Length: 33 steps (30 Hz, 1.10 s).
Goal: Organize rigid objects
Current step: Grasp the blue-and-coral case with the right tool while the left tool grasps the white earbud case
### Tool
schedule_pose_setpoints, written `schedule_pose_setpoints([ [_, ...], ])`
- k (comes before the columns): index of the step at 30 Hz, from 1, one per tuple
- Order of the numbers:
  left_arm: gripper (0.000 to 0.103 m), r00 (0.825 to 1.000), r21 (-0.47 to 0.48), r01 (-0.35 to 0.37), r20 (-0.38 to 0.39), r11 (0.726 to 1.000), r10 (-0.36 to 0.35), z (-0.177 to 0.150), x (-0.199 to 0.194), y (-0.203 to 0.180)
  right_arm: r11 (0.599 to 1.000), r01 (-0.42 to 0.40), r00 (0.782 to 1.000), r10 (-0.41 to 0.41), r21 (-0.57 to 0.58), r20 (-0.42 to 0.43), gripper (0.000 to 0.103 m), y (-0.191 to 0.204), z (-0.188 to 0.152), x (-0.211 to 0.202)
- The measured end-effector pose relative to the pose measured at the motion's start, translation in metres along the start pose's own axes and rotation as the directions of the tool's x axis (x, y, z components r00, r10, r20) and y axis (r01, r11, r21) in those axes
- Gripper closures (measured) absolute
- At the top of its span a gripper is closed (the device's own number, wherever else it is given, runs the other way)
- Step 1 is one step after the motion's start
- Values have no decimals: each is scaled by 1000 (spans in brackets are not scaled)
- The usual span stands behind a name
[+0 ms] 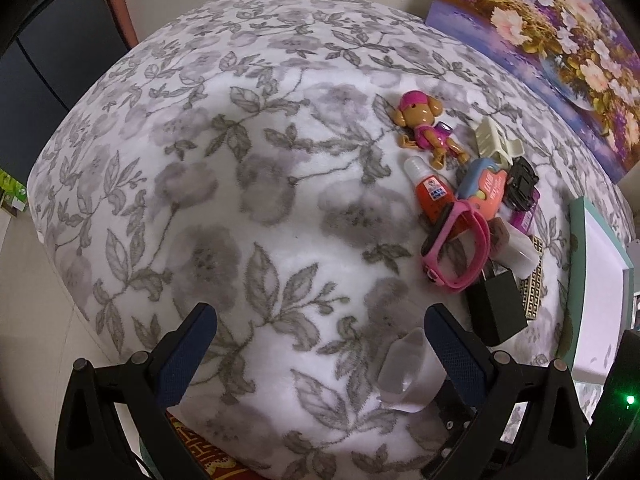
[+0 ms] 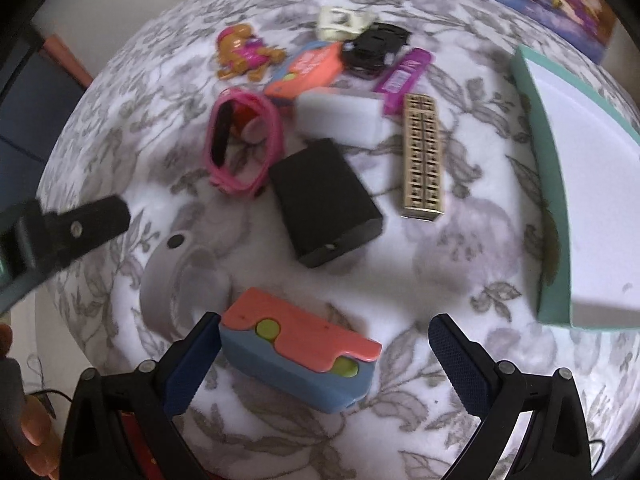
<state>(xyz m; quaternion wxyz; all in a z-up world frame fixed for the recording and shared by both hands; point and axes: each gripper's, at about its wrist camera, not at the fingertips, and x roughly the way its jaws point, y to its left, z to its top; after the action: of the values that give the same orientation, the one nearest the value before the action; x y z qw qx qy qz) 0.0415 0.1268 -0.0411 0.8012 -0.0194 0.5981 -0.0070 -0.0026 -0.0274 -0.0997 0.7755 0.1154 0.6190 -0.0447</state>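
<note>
Small rigid objects lie clustered on a floral blanket (image 1: 240, 200). My left gripper (image 1: 320, 344) is open and empty above bare blanket, left of the pile; a clear plastic piece (image 1: 408, 376) lies by its right finger. My right gripper (image 2: 324, 356) is open, with a blue and coral toy case (image 2: 300, 360) between its fingers, touching the left one. Beyond lie a black box (image 2: 324, 200), pink wristband (image 2: 244, 144), gold patterned bar (image 2: 422, 156), white block (image 2: 340, 118), dog figure (image 1: 424, 128), glue bottle (image 1: 430, 192) and black toy car (image 2: 376, 48).
A teal-edged white box (image 2: 584, 184) stands at the right edge of the blanket. A flower painting (image 1: 552, 40) leans at the back right. A grey ring-shaped item (image 2: 176, 280) lies left of the toy case. The left gripper's finger (image 2: 80, 232) shows in the right wrist view.
</note>
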Motion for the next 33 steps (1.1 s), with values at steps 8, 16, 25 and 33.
schedule_pose_setpoints([
  [8,0,998,14,48,-27,999,-48,-5,2,-7,997,-22,1000,22,70,-11,16,-21,-3,4],
  [16,0,993,60,99,-74,993,-95,-12,5,-22,997,-32,998,35,73,-42,20,-47,-10,1],
  [25,4,990,122,98,-114,988,-84,-16,13,-40,998,-13,997,18,67,-80,20,-60,-21,3],
  [33,35,977,178,124,-195,976,-89,-22,34,-65,996,-12,995,21,92,-97,22,-85,-41,-1],
])
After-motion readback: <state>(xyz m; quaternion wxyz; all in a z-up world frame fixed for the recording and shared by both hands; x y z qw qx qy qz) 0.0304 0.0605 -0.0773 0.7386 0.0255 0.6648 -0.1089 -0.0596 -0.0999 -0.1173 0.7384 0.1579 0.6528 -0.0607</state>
